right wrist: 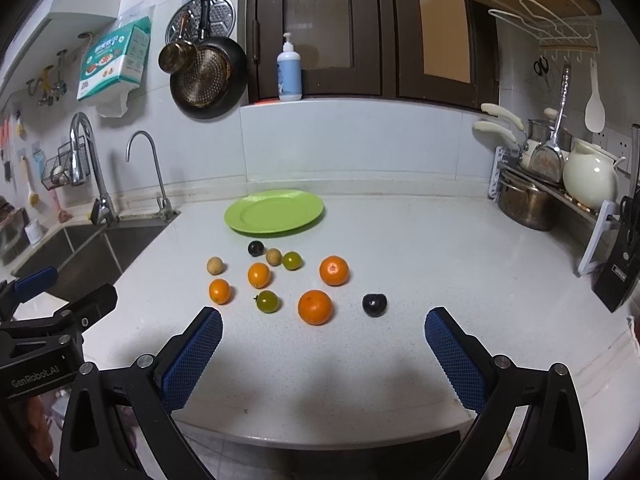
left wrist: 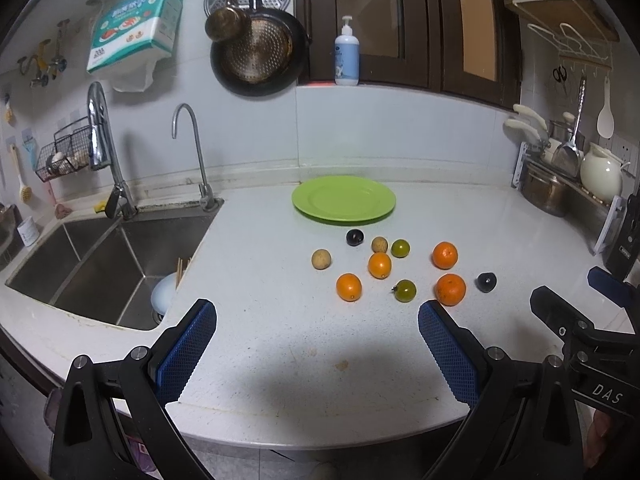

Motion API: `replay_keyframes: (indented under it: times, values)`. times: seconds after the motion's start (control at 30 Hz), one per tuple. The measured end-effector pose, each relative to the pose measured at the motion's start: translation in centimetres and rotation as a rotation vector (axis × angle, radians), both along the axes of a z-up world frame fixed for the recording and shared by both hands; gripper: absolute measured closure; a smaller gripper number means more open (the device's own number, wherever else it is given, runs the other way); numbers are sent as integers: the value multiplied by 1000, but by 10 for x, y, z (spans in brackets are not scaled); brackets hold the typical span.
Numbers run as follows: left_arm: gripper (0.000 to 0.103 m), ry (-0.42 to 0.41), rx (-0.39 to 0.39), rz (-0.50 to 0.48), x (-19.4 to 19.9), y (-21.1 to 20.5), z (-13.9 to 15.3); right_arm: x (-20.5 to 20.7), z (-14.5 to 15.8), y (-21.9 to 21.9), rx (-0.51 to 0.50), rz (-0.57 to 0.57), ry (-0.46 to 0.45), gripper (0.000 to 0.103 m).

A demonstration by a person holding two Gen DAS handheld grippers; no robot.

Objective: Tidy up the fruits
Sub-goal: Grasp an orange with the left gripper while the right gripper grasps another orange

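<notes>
**Both claws apart above the counter, fruit loose below the plate**

In the left wrist view, I had the left gripper (left wrist: 317, 322) low in the frame with its blue pads spread wide apart and nothing between them. The green plate (left wrist: 344, 199) sat bare just above centre on the white counter (left wrist: 280, 360). Below it the fruit lay scattered: a dark plum (left wrist: 355, 237) nearest the plate, a tan longan (left wrist: 379, 245) just beside a green tomato (left wrist: 400, 248), another longan (left wrist: 321, 259) off to the left, and a small orange (left wrist: 379, 265) in the middle. Lower down I saw a second small orange (left wrist: 349, 287), a second green tomato (left wrist: 405, 291), two mandarins (left wrist: 451, 289) to the right, and a second plum (left wrist: 486, 282) further right. The sink (left wrist: 92, 264) filled the left side. Part of the right gripper (left wrist: 576, 320) showed at the right edge.

In the right wrist view, I held the right gripper (right wrist: 323, 322) likewise wide apart and holding nothing. The plate (right wrist: 274, 212) sat left of centre, and the fruit lay below it. The nearest mandarin (right wrist: 315, 307) and the plum (right wrist: 375, 304) lay just above the gap between the pads, not touching them. A pot (right wrist: 526, 202) stood at right.
</notes>
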State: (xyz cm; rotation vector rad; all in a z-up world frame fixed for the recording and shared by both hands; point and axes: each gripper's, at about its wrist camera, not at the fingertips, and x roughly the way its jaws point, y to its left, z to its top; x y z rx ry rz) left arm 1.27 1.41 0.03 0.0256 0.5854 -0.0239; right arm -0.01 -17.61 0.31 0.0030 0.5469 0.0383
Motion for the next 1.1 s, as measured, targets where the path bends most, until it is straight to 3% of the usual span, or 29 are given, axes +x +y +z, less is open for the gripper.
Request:
replay_keyframes:
  times: [0.47, 0.73, 1.1]
  values:
    - [2, 137, 15, -59, 70, -4, -34, 56, -29, 6, 8, -21, 109, 2]
    - [7, 217, 8, -92, 111, -7, -56, 95, -53, 4, 24, -28, 201, 14]
    - [32, 311, -9, -146, 148, -10, -81, 131, -82, 4, 69, -13, 322, 32]
